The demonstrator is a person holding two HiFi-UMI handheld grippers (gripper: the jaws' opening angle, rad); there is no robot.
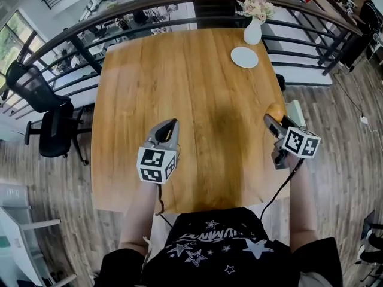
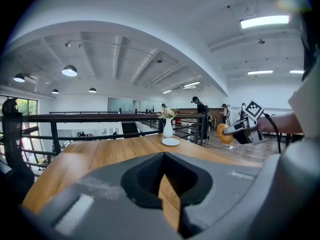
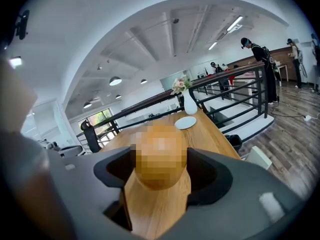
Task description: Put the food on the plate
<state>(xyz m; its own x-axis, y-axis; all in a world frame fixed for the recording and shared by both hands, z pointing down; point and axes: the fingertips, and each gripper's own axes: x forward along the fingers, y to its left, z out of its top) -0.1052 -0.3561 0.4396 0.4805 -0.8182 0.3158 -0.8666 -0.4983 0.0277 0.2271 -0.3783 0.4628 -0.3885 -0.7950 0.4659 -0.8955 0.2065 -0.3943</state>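
**Op:** Quick check, R side?

**Spotter:** Your right gripper [image 1: 271, 118] is clamped on the food [image 1: 276, 109], a round orange-brown piece. Jaws stand wide w/ one pad on each side of it. The right gripper view shows it filling the gap between them.

**Op:** Where's it sitting rel. to the table?

**Spotter:** It's not on the table [image 1: 179, 88]. You've got it up in the air at the R edge, about halfway along that side. From the left gripper view it hangs clear of the wood, out past the edge.

**Op:** And the plate?

**Spotter:** The plate [image 1: 244, 57] is small, white and round, at the far R corner of the tabletop. It's well apart from the food. It's just beside the white vase [image 1: 252, 31] w/ flowers, on your side of it. Can't tell if the two touch.

**Op:** L side?

**Spotter:** Your left gripper [image 1: 173, 123] has its jaws drawn together, only a thin sliver of wood showing between them, nothing held. It's over the near L-centre of the table, tips pointing away from you.

**Op:** Anything else around?

**Spotter:** A dark railing [image 1: 179, 8] curves round the far side of the table. There's a black office chair [image 1: 45, 121] off to your L on the wood floor. People are standing in the bkgd beyond the railing, seen in both gripper views.
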